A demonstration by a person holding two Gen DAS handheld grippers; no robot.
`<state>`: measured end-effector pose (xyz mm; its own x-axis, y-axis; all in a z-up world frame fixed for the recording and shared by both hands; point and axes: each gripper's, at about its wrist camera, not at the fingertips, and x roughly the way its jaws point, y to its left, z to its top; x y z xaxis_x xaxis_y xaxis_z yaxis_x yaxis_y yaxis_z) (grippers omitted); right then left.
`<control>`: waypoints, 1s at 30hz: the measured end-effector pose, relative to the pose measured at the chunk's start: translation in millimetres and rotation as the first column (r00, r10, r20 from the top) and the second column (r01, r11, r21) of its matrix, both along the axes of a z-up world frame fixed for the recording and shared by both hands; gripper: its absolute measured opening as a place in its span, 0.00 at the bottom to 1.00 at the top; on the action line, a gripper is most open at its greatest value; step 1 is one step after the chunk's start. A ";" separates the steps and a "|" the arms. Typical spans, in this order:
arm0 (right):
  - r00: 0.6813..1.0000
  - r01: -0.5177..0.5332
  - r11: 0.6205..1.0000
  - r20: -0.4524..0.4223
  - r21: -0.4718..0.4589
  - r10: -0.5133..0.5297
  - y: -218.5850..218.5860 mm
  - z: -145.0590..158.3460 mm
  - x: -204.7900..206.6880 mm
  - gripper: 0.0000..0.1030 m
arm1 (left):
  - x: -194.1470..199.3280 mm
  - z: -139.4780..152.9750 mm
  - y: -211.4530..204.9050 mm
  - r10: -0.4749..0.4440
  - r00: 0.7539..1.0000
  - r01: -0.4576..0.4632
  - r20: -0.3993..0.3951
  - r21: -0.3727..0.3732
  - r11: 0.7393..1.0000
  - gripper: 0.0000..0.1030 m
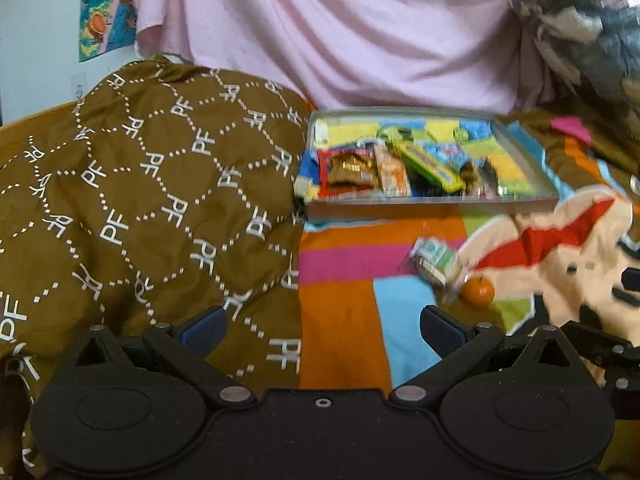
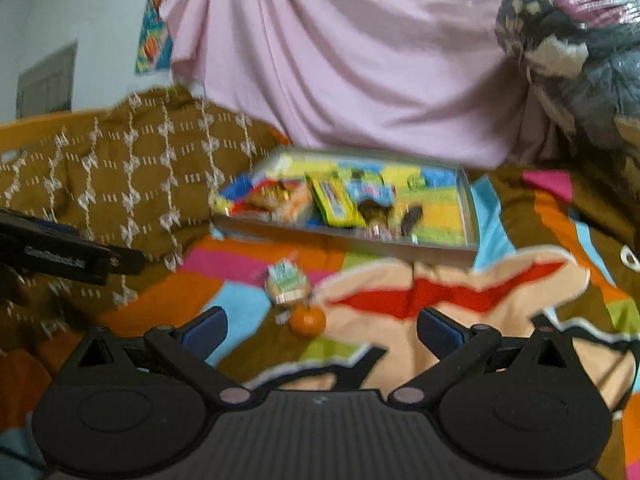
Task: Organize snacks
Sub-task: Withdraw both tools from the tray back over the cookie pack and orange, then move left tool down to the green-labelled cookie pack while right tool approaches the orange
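The tray [image 1: 432, 205] looks like dull grey metal. Its snack wrappers [image 1: 352, 172] are glossy plastic or foil. The bedspread [image 1: 340, 312] and brown quilt [image 1: 140, 184] are matt cloth; the orange [image 1: 478, 290] is smooth-skinned.

Soft, even daylight fills both my views, bright enough, with no hard shadows and only faint glare on the shiny plastic bag [image 1: 576, 12] at upper right. Everything smears with motion blur, worse through my right camera, where the snack tray [image 2: 352, 236] and orange [image 2: 307, 320] lose their edges. Fisheye bending curves the borders, and the corners go black.
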<state>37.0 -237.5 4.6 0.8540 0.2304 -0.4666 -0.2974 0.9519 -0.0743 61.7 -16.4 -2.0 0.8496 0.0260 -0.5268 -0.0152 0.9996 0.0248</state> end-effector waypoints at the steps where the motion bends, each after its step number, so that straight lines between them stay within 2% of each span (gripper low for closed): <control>1: 1.000 0.003 1.000 -0.023 -0.002 -0.003 -0.2 -3.4 -0.1 1.00 | 0.8 -1.6 -0.3 -0.002 1.000 0.002 -0.010 0.008 1.000 0.99; 7: 0.995 0.016 1.000 -0.097 -0.025 -0.018 0.4 -17.7 1.0 1.00 | 5.9 -8.1 -0.5 -0.015 0.998 0.016 -0.059 0.007 1.000 0.99; 17: 0.991 0.010 0.999 -0.136 -0.038 -0.015 2.0 -26.3 6.7 1.00 | 11.4 -15.7 -6.1 -0.047 0.995 0.049 -0.089 0.025 0.998 0.99; 30: 0.982 -0.019 0.999 -0.186 -0.032 0.013 -2.4 -32.3 12.1 1.00 | 19.4 -26.0 -7.7 -0.087 0.987 0.087 -0.135 -0.006 0.996 0.99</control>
